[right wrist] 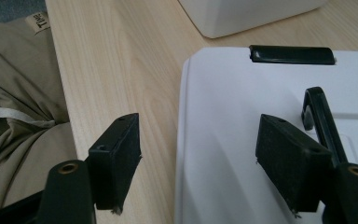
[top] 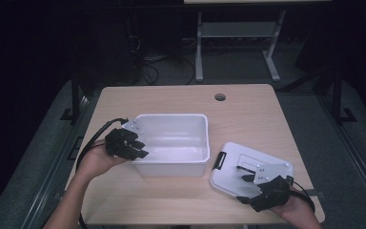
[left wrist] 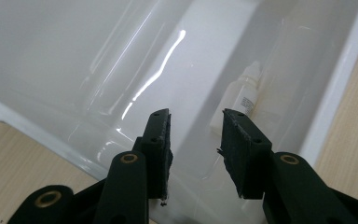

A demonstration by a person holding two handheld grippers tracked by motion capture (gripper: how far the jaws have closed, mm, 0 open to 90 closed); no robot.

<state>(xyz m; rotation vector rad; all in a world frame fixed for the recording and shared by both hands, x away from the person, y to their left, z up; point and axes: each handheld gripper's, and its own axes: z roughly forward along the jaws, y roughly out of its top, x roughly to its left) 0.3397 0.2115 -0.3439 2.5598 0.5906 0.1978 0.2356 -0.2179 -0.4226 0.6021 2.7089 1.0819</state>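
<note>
Left gripper (left wrist: pixel 196 140) spread over bin (top: pixel 171 162) (dropper bottle (left wrist: pixel 242 95) just ahead); right gripper (right wrist: pixel 198 161) spread, straddling lid (right wrist: pixel 242 140) edge.

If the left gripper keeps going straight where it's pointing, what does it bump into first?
Probably the little white bottle lying inside the white bin. The left gripper has its jaws open and aimed just beside it, so it might touch the bin's floor first; depth is unclear.

bottle (left wrist: pixel 242 95) label unreadable, lid (right wrist: pixel 242 140) cut off
</note>
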